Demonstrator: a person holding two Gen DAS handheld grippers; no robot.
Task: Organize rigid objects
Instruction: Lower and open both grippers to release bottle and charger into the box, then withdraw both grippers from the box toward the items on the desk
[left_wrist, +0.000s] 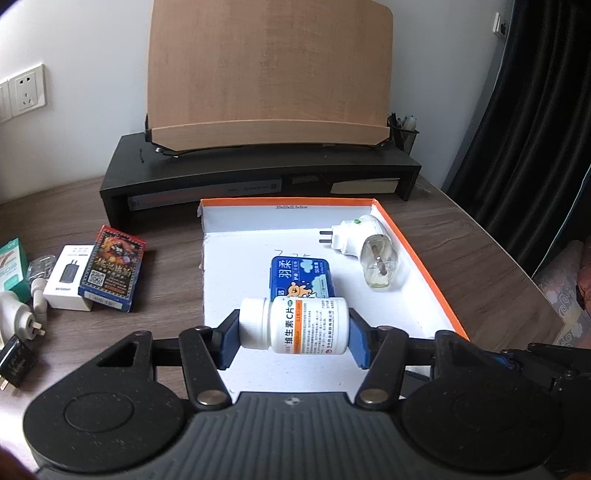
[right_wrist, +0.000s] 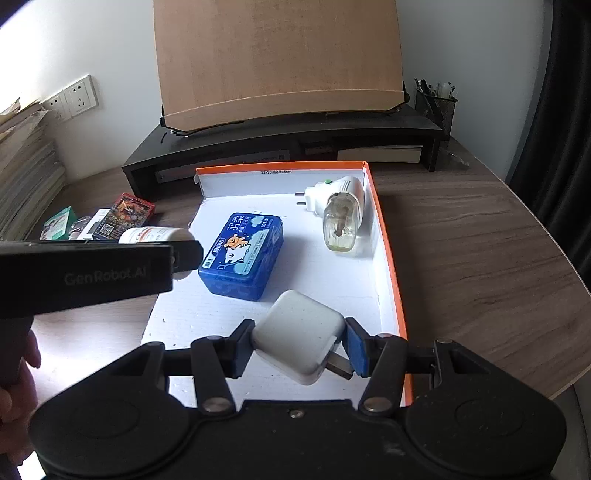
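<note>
— How did the left gripper (left_wrist: 293, 330) stand?
— Tilted downward, fingers (left_wrist: 229, 341) clamped on a load.
— And the right gripper (right_wrist: 300, 345)?
— Likewise angled down, fingers (right_wrist: 355, 345) pinching theirs.

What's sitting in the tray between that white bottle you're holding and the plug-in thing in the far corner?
The blue tin lies between the white bottle and the plug-in vaporizer, on the tray floor; the left wrist view shows it.

both wrist cams look steeply down, close; share orange-rimmed tray (left_wrist: 417, 258) (right_wrist: 388, 236), blue tin (left_wrist: 301, 277) (right_wrist: 242, 254).
</note>
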